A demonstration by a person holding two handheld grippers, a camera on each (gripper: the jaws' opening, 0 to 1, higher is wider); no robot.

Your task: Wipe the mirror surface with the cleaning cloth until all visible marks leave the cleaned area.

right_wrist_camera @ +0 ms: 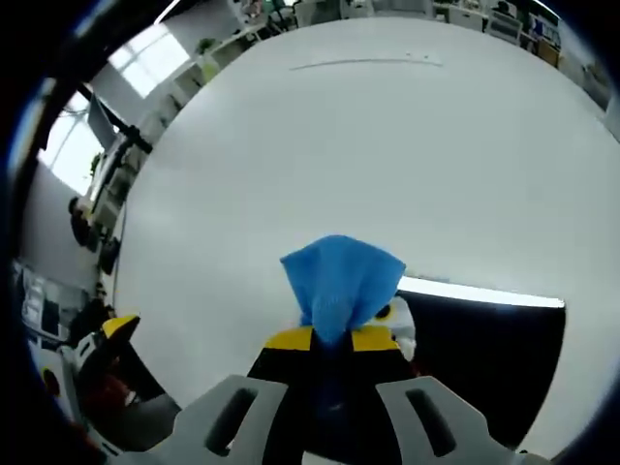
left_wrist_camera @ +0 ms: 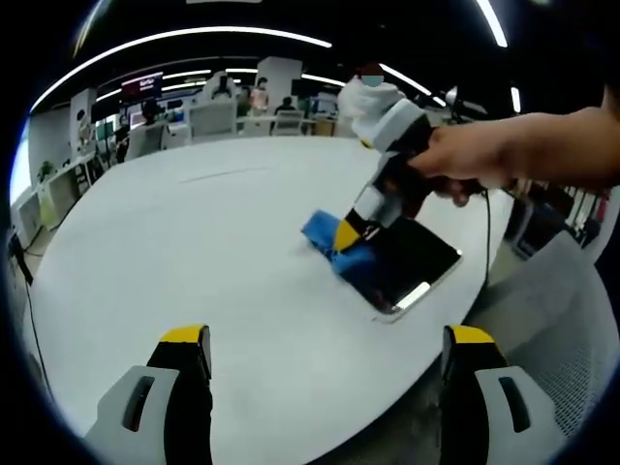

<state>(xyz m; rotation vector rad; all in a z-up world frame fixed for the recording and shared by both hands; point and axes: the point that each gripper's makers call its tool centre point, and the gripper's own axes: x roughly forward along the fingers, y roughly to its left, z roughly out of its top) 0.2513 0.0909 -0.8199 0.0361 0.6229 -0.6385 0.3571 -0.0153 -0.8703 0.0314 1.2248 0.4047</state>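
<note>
A dark rectangular mirror (left_wrist_camera: 412,266) lies flat on the round white table (left_wrist_camera: 194,242), near its right edge. A blue cleaning cloth (left_wrist_camera: 334,247) is pressed on the mirror's left end. My right gripper (left_wrist_camera: 351,232), held by a hand, is shut on that cloth. In the right gripper view the cloth (right_wrist_camera: 341,276) sticks out from between the yellow-tipped jaws of that gripper (right_wrist_camera: 334,339), with the mirror (right_wrist_camera: 484,339) to the right. My left gripper (left_wrist_camera: 325,349) hovers open over the table's near edge, well short of the mirror, holding nothing.
A grey mesh chair (left_wrist_camera: 557,320) stands at the table's right side. Desks, chairs and people fill the office beyond the table's far edge (left_wrist_camera: 242,121). The left gripper (right_wrist_camera: 107,344) shows at the lower left of the right gripper view.
</note>
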